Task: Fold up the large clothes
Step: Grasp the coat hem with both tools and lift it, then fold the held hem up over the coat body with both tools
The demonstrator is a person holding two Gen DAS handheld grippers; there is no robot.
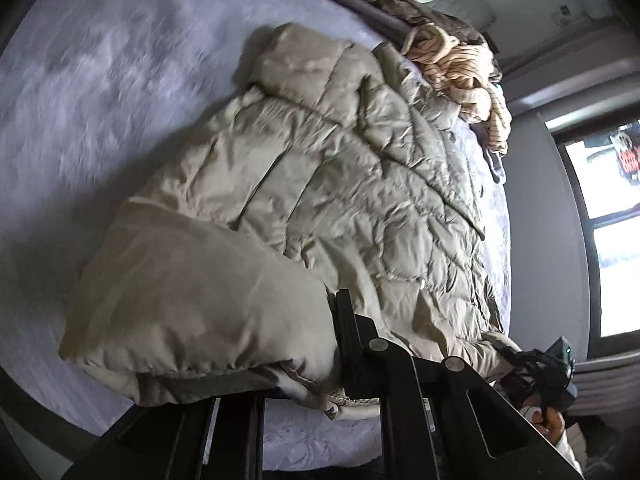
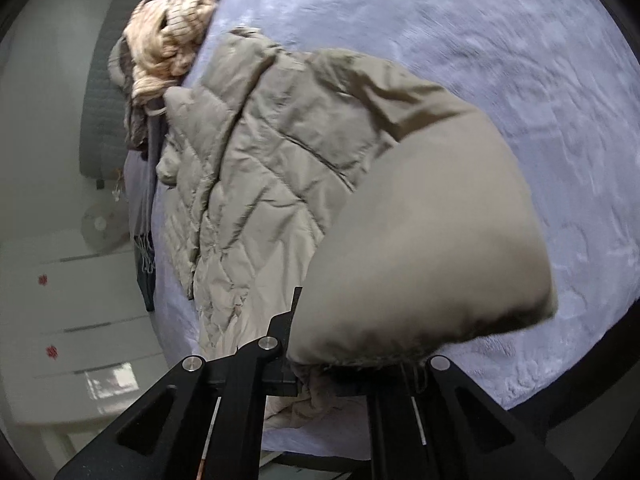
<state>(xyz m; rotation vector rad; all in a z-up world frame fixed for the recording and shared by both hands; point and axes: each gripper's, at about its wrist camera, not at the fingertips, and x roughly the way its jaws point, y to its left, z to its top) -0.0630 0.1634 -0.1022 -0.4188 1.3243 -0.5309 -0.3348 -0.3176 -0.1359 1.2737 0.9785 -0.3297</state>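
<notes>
A beige quilted puffer jacket (image 1: 320, 176) lies spread on a lavender bed (image 1: 100, 100). My left gripper (image 1: 312, 360) is shut on the jacket's near edge, with a smooth puffed fold bulging over the fingers. The jacket also shows in the right wrist view (image 2: 256, 184). My right gripper (image 2: 352, 364) is shut on another part of the near edge, and a large smooth fold (image 2: 432, 248) drapes over it and hides the right finger. The right gripper and the hand holding it show at the lower right of the left wrist view (image 1: 540, 368).
A pile of other clothes, with a cream striped garment (image 1: 460, 68) on top, lies at the bed's far edge, also in the right wrist view (image 2: 172, 36). A window (image 1: 608, 220) is at the right. White drawers (image 2: 72, 300) stand beside the bed.
</notes>
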